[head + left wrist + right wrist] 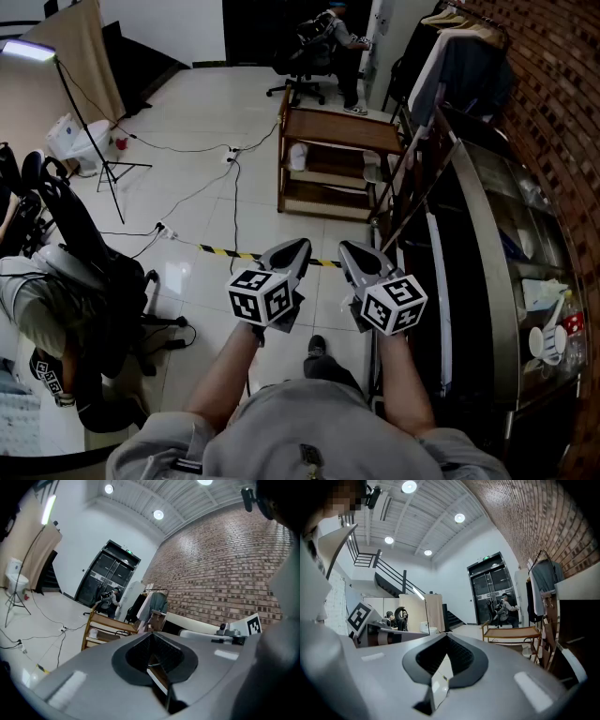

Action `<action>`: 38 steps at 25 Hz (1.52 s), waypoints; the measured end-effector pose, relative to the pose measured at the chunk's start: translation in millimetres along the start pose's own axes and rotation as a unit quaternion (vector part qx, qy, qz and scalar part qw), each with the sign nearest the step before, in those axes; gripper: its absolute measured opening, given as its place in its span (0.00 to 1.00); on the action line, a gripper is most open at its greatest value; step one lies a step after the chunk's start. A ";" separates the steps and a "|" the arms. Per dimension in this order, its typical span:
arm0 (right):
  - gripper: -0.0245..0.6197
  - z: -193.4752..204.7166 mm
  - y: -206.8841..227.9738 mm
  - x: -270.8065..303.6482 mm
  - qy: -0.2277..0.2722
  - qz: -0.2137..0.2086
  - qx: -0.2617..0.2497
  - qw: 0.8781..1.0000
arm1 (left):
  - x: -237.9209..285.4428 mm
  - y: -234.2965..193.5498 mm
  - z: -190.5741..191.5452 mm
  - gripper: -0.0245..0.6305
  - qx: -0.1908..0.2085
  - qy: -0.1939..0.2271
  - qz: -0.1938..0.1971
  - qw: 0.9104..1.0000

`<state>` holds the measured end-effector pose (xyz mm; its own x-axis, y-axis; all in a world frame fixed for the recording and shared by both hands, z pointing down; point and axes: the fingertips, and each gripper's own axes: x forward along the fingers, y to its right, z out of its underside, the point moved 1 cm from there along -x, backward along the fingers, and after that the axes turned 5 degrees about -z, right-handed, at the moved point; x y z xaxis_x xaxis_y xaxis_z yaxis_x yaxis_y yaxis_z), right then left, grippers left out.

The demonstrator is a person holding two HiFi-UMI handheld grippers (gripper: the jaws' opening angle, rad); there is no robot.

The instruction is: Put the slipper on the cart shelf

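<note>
Left gripper [296, 247] and right gripper [351, 250], jaws together, face the cart [337, 129].

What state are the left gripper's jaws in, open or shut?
Shut and empty: the left gripper shows its tips meeting, nothing clamped between them.

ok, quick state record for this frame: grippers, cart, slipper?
left gripper: shut, empty
right gripper: shut, empty
cart: wooden, shelved, ahead of both grippers, top shelf bare
slipper: none held, none clearly identifiable
pale items: on the cart's middle shelf, too small to tell what they are
task stage: nothing gripped yet
</note>
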<state>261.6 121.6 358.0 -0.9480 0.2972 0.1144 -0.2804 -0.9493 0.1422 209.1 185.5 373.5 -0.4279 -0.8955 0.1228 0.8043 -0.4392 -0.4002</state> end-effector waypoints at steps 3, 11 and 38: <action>0.04 -3.2 11.0 13.7 0.001 -0.002 0.000 1.000 | 13.2 -12.0 -4.1 0.05 -0.003 -0.001 -0.002 1.000; 0.04 -9.9 71.3 57.8 0.005 -0.009 0.011 1.000 | 76.3 -46.7 -20.0 0.05 -0.007 -0.004 -0.017 1.000; 0.04 -33.4 271.7 214.9 -0.015 -0.016 0.028 0.999 | 294.0 -166.0 -75.8 0.05 -0.018 -0.025 -0.047 0.998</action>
<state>-23.3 -75.9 388.5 -0.9335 0.3306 0.1390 -0.3004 -0.9324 0.2009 -81.4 0.7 407.3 -0.4789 -0.8534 0.2060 0.7457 -0.5192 -0.4175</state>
